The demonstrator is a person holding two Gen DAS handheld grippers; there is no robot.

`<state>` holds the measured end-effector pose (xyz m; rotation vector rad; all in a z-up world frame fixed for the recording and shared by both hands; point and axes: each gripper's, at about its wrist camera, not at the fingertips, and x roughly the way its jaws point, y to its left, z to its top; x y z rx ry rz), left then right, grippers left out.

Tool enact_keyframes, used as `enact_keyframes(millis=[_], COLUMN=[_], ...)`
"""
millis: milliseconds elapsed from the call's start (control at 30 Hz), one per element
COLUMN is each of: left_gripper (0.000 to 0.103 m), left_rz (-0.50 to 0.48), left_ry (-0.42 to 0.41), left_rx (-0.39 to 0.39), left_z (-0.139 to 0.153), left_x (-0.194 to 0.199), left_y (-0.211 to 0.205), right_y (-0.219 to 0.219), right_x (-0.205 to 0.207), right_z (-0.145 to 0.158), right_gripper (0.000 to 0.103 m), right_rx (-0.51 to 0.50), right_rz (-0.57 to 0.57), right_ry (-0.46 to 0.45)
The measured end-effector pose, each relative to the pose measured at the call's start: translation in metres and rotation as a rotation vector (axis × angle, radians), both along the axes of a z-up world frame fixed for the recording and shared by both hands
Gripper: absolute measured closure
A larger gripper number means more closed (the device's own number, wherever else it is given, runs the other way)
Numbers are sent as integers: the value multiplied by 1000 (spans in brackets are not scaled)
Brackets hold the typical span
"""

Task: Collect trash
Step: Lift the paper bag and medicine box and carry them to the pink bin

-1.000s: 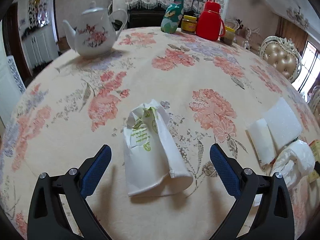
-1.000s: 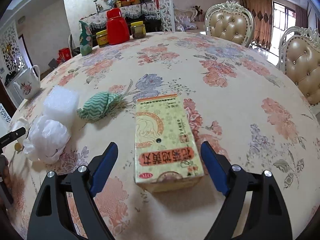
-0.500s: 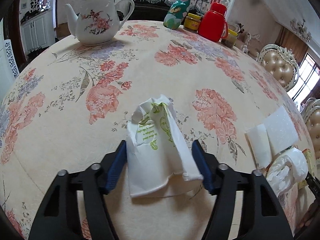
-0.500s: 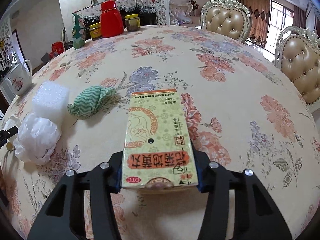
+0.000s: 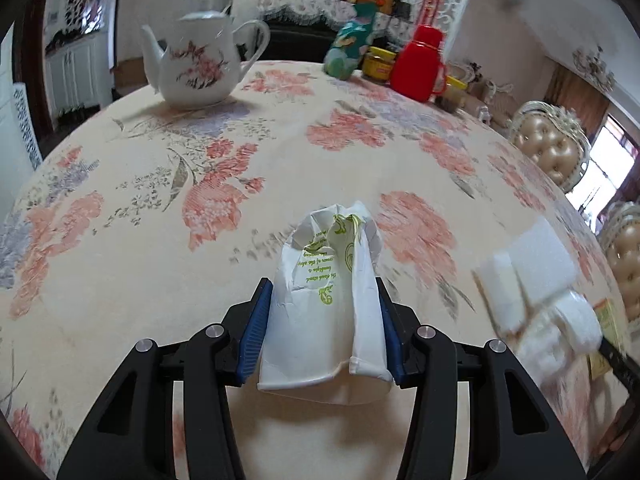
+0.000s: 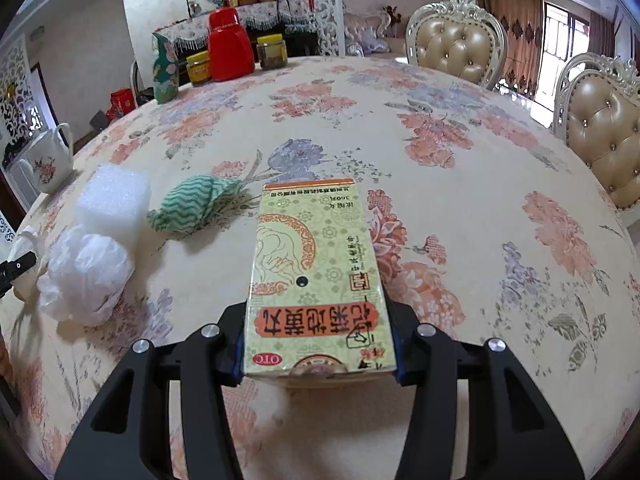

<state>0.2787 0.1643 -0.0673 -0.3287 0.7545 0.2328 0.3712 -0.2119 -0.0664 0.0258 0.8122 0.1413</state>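
Crushed white paper cup (image 5: 326,304) with green print, flattened and creased, mouth end toward camera, lying on the flowered worktop (image 5: 160,240); left tool (image 5: 323,338) closing, its blue pads (image 5: 256,336) pressed on the cup's two sides. Flat yellow medicine box (image 6: 318,284), orange band with dark characters, small black dot at mid-face, long side pointing away; right tool (image 6: 318,364) clenched on its near end, pads mostly hidden under the box. Loose trash left of the box: crumpled white plastic bag (image 6: 86,276), white foam block (image 6: 112,200) just behind it, green wavy-striped cloth wad (image 6: 192,208) beside. Containers at the far edge: white teapot (image 5: 200,68) lidded, red flask (image 6: 229,46) capped, two yellow-lidded jars (image 6: 199,67) with dark contents, not readable
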Motion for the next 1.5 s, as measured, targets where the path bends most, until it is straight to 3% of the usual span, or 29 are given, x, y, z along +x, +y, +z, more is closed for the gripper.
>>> enact_keyframes(millis=[333, 633, 1000, 1500], left_gripper=[57, 56, 56, 56], left_rz=[-113, -281, -435, -550], left_ry=[-101, -176, -206, -230], left_rx=[83, 128, 176, 196], left_z=[27, 38, 33, 31], left_x=[-74, -121, -150, -169], left_y=[-70, -149, -222, -271], right_y=[-2, -12, -37, -65], right_x=[-82, -147, -213, -247], right_z=[10, 19, 30, 35], right_gripper=[53, 53, 53, 53], right_rx=[88, 93, 91, 106], right_rz=[36, 63, 47, -11], right_ry=[-42, -89, -171, -233])
